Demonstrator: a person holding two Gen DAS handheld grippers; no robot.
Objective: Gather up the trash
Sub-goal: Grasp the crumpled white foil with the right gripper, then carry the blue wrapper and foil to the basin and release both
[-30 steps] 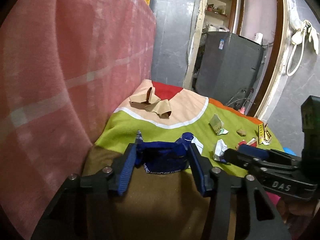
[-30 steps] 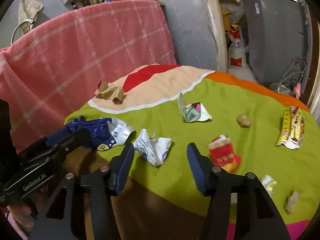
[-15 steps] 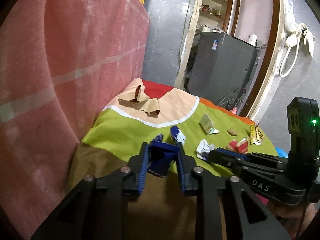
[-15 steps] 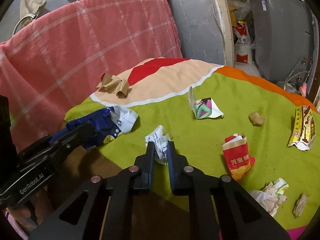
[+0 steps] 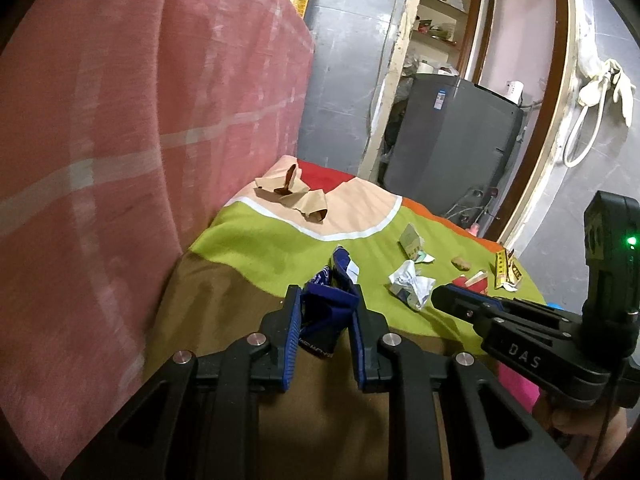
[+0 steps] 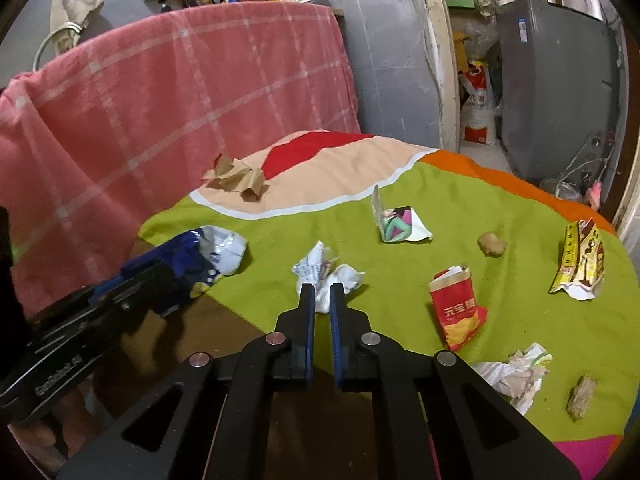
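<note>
Crumpled white paper [image 6: 326, 276] sits pinched between the pads of the right gripper [image 6: 321, 292], whose jaws have come nearly together on its near edge; most of the wad sticks out just past the fingertips, resting on the green part of the cloth [image 6: 520, 208]. To the left of it, the left gripper [image 5: 325, 300] is clamped on a blue wrapper [image 5: 326, 312], folded and squashed between its pads, with a white-lined flap poking forward beyond the tips.

With 2 pieces gripped, the step in hand looks like lifting both clear. The paper is held only by a thin edge, so I would raise that gripper straight up and slowly; a sideways drag could tear the wad or snag the cloth. The wrapper is slippery film, so pressure should stay firm until it is over the bin, which no view shows.

Further out from the right gripper lie a red snack packet [image 6: 458, 312] just to the right, a folded picture card [image 6: 398, 222] ahead, a small brown lump [image 6: 492, 244] beyond the packet, a yellow wrapper [image 6: 580, 260] far right, another crumpled wad [image 6: 516, 374] near right, and brown paper [image 6: 238, 176] well ahead to the left by the pink blanket [image 6: 160, 100].
</note>
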